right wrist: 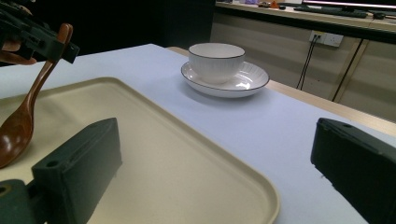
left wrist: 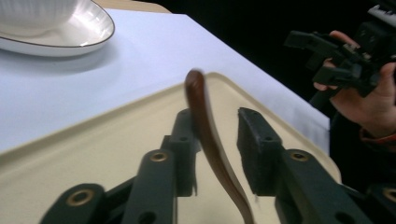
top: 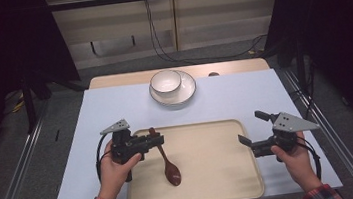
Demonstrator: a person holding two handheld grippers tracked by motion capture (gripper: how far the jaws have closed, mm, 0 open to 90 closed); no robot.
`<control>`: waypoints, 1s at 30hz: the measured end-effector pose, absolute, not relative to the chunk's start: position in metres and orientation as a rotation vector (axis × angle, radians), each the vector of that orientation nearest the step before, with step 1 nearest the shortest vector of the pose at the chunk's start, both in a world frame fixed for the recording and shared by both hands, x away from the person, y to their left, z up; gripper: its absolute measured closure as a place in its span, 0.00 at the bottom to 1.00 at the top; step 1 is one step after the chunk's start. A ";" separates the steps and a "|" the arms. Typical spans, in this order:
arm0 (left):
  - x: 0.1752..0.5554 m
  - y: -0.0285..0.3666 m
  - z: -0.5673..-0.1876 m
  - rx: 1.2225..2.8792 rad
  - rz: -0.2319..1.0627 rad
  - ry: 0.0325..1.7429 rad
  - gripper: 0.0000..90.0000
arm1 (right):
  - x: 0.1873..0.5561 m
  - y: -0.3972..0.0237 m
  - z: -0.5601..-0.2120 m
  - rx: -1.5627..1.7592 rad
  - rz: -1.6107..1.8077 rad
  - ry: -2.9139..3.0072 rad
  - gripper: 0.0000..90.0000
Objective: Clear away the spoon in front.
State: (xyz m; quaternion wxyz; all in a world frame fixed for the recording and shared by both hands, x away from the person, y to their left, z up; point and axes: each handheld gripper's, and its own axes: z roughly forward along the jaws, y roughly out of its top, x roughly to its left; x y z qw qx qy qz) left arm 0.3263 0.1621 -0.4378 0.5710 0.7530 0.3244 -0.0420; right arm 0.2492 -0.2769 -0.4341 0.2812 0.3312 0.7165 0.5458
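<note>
A beige tray [top: 208,176] lies on the near half of the counter [top: 244,96], which is covered in pale blue. In the tray rests a brown wooden spoon [top: 167,163]: its bowl sits on the tray floor near the middle-left, and its handle rises toward the tray's far left rim.

The left hand-held gripper [top: 158,140] reaches in from the tray's left side, with the upper part of the spoon handle between its jaws. In the left gripper view the handle lies against one pad while a clear gap separates it from the other pad, so the jaws stand spread around the handle and do not pinch it; the bowl end bears on the tray.

The right hand-held gripper [top: 251,128] hovers at the tray's right edge, its jaws spread wide with nothing between them, well apart from the spoon.

At the far middle of the counter stands a white plate [top: 186,96] with a dark rim line, and a white ribbed bowl [top: 165,82] sits on it; what the bowl holds cannot be told. The plate and bowl stand well apart from the tray, with bare counter between. No object lies between either gripper and the spoon.
</note>
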 end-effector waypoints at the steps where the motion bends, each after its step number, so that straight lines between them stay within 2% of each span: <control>1: 0.326 0.161 -0.438 1.770 -0.083 0.760 0.74 | 0.249 -0.277 -0.434 0.888 1.460 1.919 0.01; 6: 0.327 0.158 -0.439 1.787 0.001 0.756 0.65 | 0.249 -0.277 -0.434 0.890 1.460 1.921 0.01; 9: 0.329 0.159 -0.440 1.785 0.073 0.762 0.54 | 0.249 -0.276 -0.434 0.883 1.457 1.925 0.01; 12: 0.332 0.160 -0.440 1.781 0.098 0.767 0.49 | 0.249 -0.276 -0.434 0.878 1.463 1.930 0.01; 15: 0.334 0.159 -0.441 1.786 0.117 0.769 0.46 | 0.249 -0.275 -0.434 0.877 1.460 1.933 0.01; 19: 0.336 0.157 -0.441 1.787 0.172 0.769 0.36 | 0.249 -0.275 -0.434 0.876 1.456 1.936 0.01; 30: 0.339 0.162 -0.434 1.757 0.203 0.781 0.23 | 0.248 -0.276 -0.434 0.870 1.462 1.934 0.01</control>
